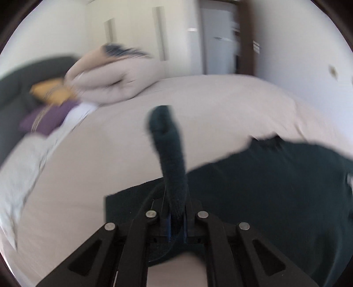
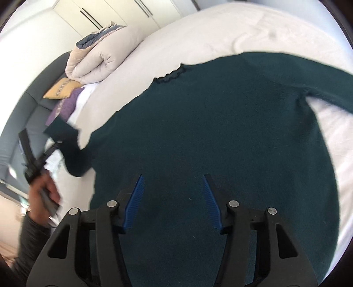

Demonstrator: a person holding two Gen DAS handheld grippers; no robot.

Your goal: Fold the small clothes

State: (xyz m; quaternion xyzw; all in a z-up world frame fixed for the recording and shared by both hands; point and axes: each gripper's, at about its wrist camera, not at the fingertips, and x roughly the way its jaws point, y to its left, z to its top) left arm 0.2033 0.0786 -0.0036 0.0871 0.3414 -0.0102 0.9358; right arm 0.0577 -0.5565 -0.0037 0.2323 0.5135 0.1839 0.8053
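Note:
A dark teal sweater (image 2: 220,136) lies spread flat on the white bed (image 2: 198,28); it also shows in the left wrist view (image 1: 275,187). My left gripper (image 1: 176,217) is shut on the sweater's sleeve (image 1: 169,150), which sticks up out of the jaws. In the right wrist view the left gripper (image 2: 47,152) holds that sleeve (image 2: 68,145) lifted at the sweater's left side. My right gripper (image 2: 173,194) is open, hovering above the sweater's lower middle, holding nothing.
A folded beige duvet (image 2: 97,57) sits at the head of the bed, with a yellow cushion (image 2: 61,89) and a purple cushion (image 2: 66,106) beside it. A dark grey headboard (image 2: 26,110) curves along the left. White wardrobe doors (image 2: 114,13) stand behind.

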